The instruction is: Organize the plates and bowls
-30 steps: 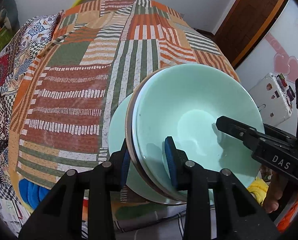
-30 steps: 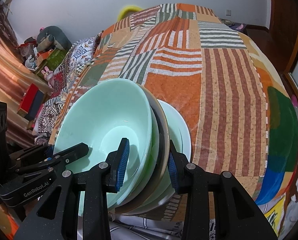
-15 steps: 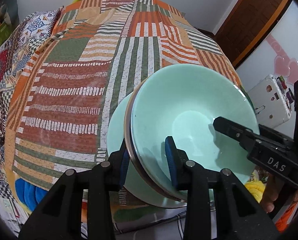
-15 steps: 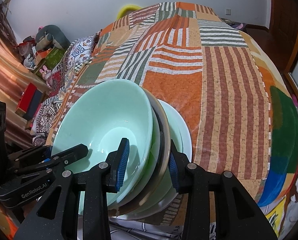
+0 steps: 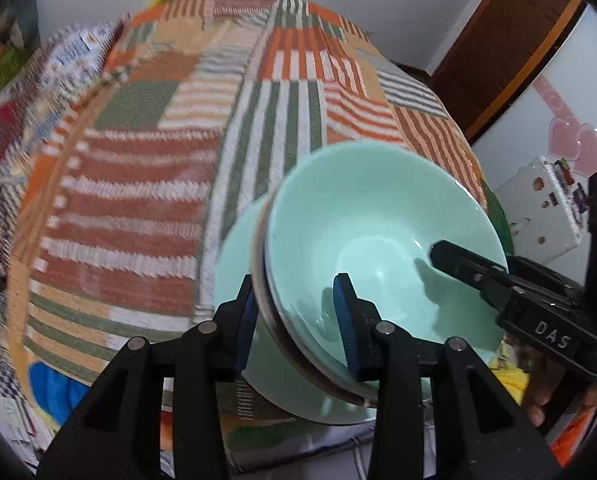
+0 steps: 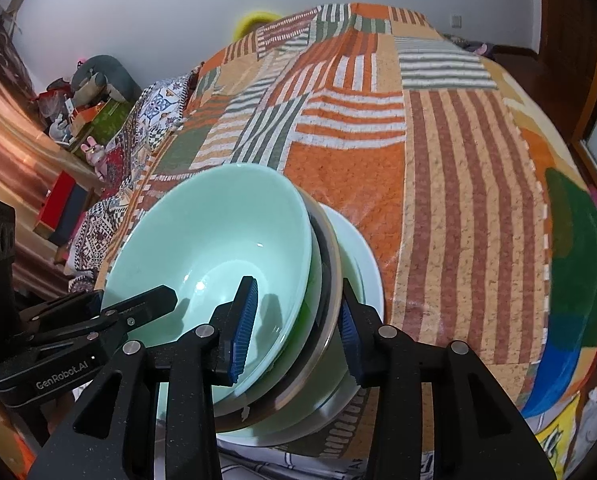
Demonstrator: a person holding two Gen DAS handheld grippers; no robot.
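Mint-green stack [image 5: 378,240] swings over the bed [image 6: 458,200], blurring the quilt.
You keep each hand-held gripper, left [image 5: 298,316] and right [image 6: 294,320], clenched on its rims; set-down looks next.

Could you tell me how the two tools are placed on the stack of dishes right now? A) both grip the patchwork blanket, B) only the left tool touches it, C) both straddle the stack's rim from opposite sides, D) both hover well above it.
C: the left tool and the right tool each have one finger inside the top mint-green bowl and one outside the stack, on opposite sides of the rim.
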